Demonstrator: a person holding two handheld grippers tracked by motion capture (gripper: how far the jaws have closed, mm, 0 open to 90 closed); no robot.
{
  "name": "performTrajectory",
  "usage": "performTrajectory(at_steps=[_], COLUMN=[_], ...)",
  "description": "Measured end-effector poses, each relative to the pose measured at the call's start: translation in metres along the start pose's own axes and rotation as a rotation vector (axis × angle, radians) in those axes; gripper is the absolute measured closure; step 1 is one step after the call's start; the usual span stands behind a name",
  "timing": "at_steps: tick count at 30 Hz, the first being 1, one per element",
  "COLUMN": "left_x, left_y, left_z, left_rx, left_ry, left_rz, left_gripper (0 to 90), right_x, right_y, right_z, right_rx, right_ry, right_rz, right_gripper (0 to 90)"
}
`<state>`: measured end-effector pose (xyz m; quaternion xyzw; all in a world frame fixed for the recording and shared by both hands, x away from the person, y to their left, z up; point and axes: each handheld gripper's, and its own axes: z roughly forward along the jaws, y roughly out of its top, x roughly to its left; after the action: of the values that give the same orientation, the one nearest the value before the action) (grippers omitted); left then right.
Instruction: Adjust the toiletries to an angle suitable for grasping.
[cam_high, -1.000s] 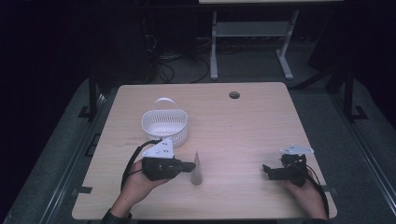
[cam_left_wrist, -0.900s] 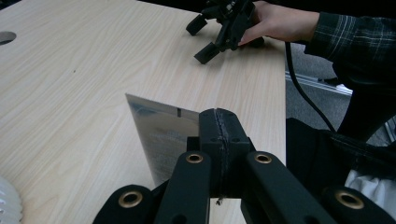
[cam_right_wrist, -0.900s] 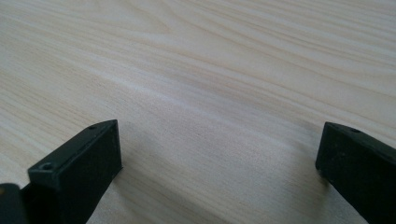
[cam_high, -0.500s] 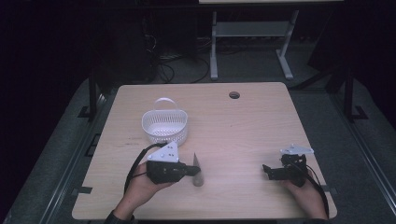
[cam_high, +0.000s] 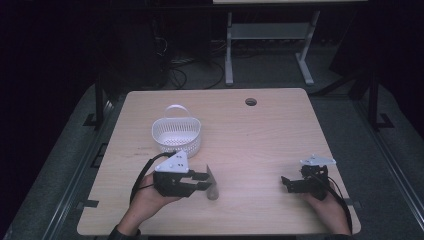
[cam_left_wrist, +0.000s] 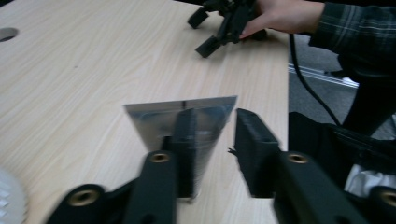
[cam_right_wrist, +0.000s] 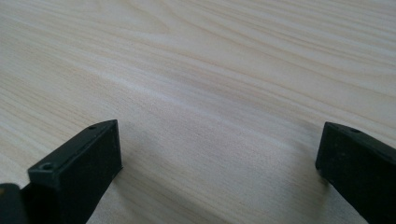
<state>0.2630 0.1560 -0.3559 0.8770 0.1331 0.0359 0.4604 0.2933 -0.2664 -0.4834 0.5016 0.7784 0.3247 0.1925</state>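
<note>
Dark floor and cables surround the light wooden table (cam_high: 280, 145); a white basket (cam_high: 176, 134) stands toward its left far part, well apart from the near edge. Near the near edge, left of the middle, a flat shiny pouch (cam_high: 212, 182) lies on the wood; in the left gripper view it sits between the jaws of the left gripper (cam_left_wrist: 212, 140), one jaw lying over it, the other apart from it. These jaws have just been opening, so the pouch seems released and not pressed. The right gripper (cam_high: 289, 183) rests near the right near corner; its jaws stand wide apart over bare wood, holding nothing.

I judge the step to be the setting down of the pouch, or a new grip on it; the next move calls for pulling the left gripper back without dragging the pouch, or closing on it squarely to carry it to the basket.
</note>
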Motion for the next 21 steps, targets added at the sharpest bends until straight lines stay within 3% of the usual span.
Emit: performTrajectory(at_steps=[2,7,13,21], left_x=[0.001,0.004,0.003,0.002], left_y=[0.0,-0.002,-0.001,0.004], left_z=[-0.002,-0.003,0.004,0.01], left_rx=[0.005,0.004,0.016,0.01], left_ry=[0.005,0.037,0.104,0.123], left_rz=[-0.005,-0.033,-0.044,-0.049], left_gripper=[61.5,42.3,20.3,14.2], right_x=[0.0,0.0,0.0,0.0], right_y=[0.0,0.0,0.0,0.0], right_z=[0.0,0.0,0.0,0.0], right_rx=[0.0,0.0,0.0,0.0], right_ry=[0.0,0.0,0.0,0.0], right_rz=[0.0,0.0,0.0,0.0], right_gripper=[0.0,0.0,0.0,0.0])
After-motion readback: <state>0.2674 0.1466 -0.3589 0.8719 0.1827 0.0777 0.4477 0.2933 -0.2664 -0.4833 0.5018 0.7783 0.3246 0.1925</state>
